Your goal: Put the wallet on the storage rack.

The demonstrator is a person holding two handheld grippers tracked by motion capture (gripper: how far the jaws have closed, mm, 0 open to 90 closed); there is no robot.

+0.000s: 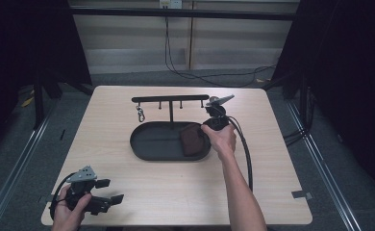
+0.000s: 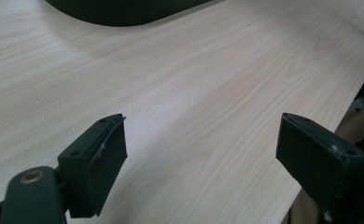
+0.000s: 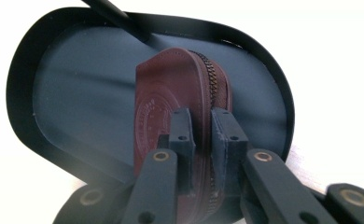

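Note:
A dark brown leather zip pouch (image 1: 191,138) is at the right end of a black oval tray (image 1: 137,144). My right gripper (image 1: 204,131), held by a hand, reaches in from the tray's right end. In the right gripper view its jaws (image 3: 202,123) are shut on the near edge of the pouch (image 3: 171,88), beside the zipper, with the tray floor (image 3: 68,93) behind it. My left gripper (image 1: 111,190) rests in a hand at the table's near left corner. It stands open (image 2: 201,140) over bare wood, holding nothing.
A black T-shaped hook stand (image 1: 170,98) rises from the back of the tray, and a metal clip (image 1: 140,114) hangs from its left hook. The right gripper's cable (image 1: 245,149) loops along the table beside the forearm. The table's near edge (image 1: 176,224) is close to the left gripper.

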